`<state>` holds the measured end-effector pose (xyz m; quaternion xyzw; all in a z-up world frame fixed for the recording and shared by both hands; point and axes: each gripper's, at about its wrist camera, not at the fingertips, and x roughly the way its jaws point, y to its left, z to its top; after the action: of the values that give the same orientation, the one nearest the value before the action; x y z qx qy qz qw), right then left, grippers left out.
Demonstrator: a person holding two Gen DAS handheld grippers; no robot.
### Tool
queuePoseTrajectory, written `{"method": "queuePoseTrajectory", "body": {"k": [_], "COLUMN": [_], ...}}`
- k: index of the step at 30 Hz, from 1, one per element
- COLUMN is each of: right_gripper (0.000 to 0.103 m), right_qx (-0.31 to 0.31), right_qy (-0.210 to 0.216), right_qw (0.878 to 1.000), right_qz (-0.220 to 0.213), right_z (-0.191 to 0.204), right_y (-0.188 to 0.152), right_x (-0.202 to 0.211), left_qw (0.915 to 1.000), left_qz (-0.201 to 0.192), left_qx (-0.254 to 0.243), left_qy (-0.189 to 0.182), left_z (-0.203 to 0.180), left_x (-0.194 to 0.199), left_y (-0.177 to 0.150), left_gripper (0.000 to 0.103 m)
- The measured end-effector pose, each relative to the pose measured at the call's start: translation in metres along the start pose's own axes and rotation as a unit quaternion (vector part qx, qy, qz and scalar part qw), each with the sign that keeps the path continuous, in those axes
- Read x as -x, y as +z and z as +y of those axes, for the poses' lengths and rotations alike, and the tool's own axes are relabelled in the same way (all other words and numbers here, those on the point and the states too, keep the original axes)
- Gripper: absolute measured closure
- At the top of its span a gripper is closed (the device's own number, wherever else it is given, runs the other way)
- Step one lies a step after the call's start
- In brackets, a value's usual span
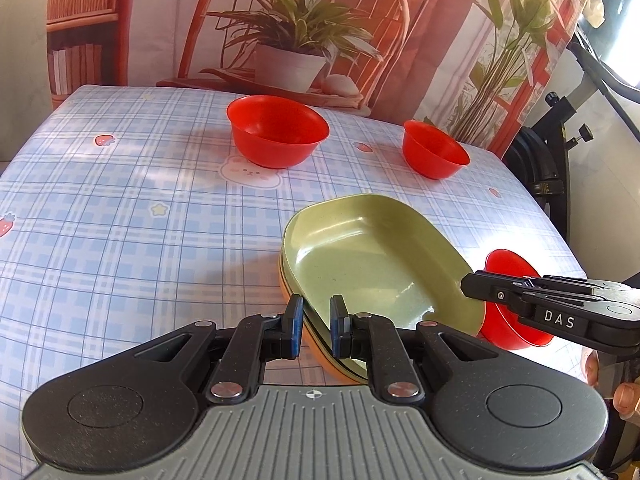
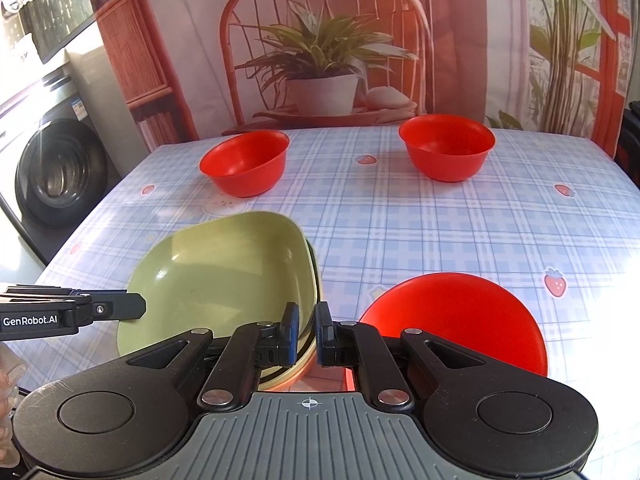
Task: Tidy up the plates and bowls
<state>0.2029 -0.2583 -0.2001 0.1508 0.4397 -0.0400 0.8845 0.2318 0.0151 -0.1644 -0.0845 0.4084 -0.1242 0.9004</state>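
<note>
A green oval plate (image 1: 376, 256) lies on top of an orange one (image 1: 320, 350) as a stack on the blue checked tablecloth (image 1: 120, 220). My left gripper (image 1: 317, 322) is shut on the stack's near rim. My right gripper (image 2: 307, 330) is shut on the opposite rim of the green plate (image 2: 224, 276). Each gripper shows side-on in the other's view: the right gripper (image 1: 472, 286) and the left gripper (image 2: 136, 307). Two red bowls (image 1: 276, 136) (image 1: 434, 154) stand at the far side. A third red bowl (image 2: 452, 320) sits just right of the stack. I cannot tell whether the stack rests on the cloth.
A printed backdrop (image 2: 320, 60) of a chair and plants closes off the table's far edge. A washing machine (image 2: 60, 168) stands off the table's left side. A black metal frame (image 1: 560, 140) stands beyond its right edge. A person's fingers (image 1: 624, 396) hold the right gripper.
</note>
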Motion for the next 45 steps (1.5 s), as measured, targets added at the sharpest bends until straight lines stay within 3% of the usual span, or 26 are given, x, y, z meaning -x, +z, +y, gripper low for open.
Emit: {"method": "queuePoseTrajectory", "body": {"k": [19,28,45], "right_gripper": [0.089,0.094,0.094], "right_qx": [0.016,0.023,0.021], "right_qy": [-0.011,-0.017,-0.016], "right_qw": [1.0,1.0,1.0], "right_qz": [-0.007,-0.006,-0.007], "right_z": [0.006,0.006,0.005], "right_y": [-0.004,-0.009,-0.01], "right_x": [0.001,-0.001,-0.002], "left_qw": [0.9999,0.9998,0.9998], "left_qz": [-0.014,-0.003,0.01], "left_qx": [0.0,0.012,0.019], "left_qy": [0.006,0.013,0.0], "left_z": [0.0,0.002,0.003], "left_x": [0.002,-0.003,-0.01], "left_y": [0.001,-0.003,-0.006], "left_gripper": [0.085,0.085,0.085]}}
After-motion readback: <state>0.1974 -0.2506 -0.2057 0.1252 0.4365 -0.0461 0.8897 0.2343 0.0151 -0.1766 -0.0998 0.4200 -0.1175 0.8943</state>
